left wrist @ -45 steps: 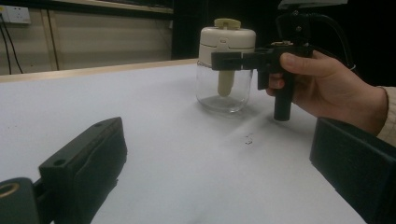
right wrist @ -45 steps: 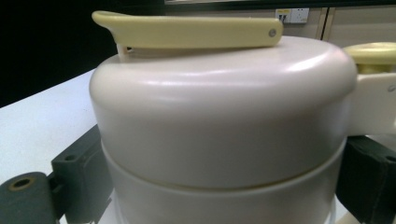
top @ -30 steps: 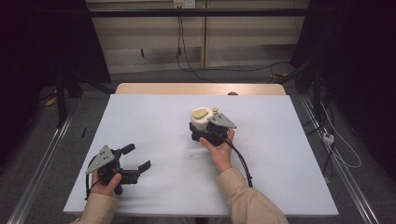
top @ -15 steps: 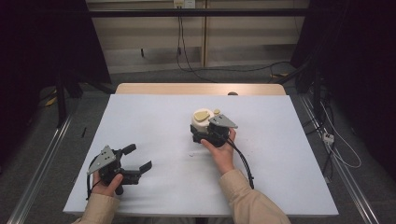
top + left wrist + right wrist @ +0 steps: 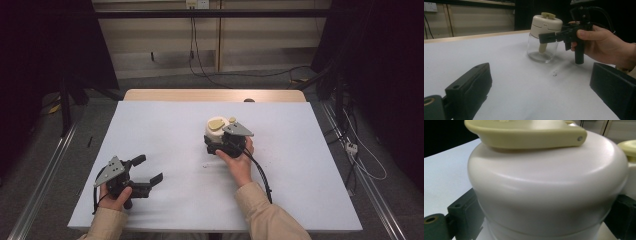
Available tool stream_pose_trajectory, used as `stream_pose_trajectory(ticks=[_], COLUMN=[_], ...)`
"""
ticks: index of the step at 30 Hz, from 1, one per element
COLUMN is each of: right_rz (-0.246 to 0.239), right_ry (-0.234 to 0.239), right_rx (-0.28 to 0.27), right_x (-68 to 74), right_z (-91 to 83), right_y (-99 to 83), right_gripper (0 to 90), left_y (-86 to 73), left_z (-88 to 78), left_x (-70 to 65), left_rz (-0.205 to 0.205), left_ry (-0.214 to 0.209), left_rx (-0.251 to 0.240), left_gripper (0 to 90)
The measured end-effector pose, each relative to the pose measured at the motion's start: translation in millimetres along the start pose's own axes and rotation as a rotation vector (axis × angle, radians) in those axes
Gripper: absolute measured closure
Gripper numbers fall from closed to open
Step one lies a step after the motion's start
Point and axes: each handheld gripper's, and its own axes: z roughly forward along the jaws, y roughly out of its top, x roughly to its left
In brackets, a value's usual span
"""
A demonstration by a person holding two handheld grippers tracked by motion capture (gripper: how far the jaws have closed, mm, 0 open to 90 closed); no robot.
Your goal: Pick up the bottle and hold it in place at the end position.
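Right hand-held gripper (image 5: 218, 141) now closer around upright jar (image 5: 216, 131).

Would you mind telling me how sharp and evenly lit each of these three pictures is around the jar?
High view: the white table is evenly lit and sharp, surroundings fall into darkness. Left gripper view: the jar is fairly sharp with a soft shadow at its base, while the near jaws are blurred. Right gripper view: the jar's cream lid is so close it looks soft and bulging, with a mild sheen on top.
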Motion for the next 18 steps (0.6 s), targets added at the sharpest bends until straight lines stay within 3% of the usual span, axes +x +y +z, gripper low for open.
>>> stream_pose_trajectory(ticks=[10, 18], right_rz=[0.041, 0.043], right_ry=[0.001, 0.001], right_rx=[0.002, 0.004], right_x=[-0.4, -0.7], right_z=[0.9, 1.0], right_y=[-1.8, -2.0], right_gripper=[5.0, 4.9], left_y=[8.7, 21.7], left_z=[12.1, 29.4], left_x=[-5.0, -8.5], left_rz=[-0.001, -0.019], left_ry=[-0.005, -0.003], left_rx=[0.01, 0.036], left_gripper=[2.5, 2.6])
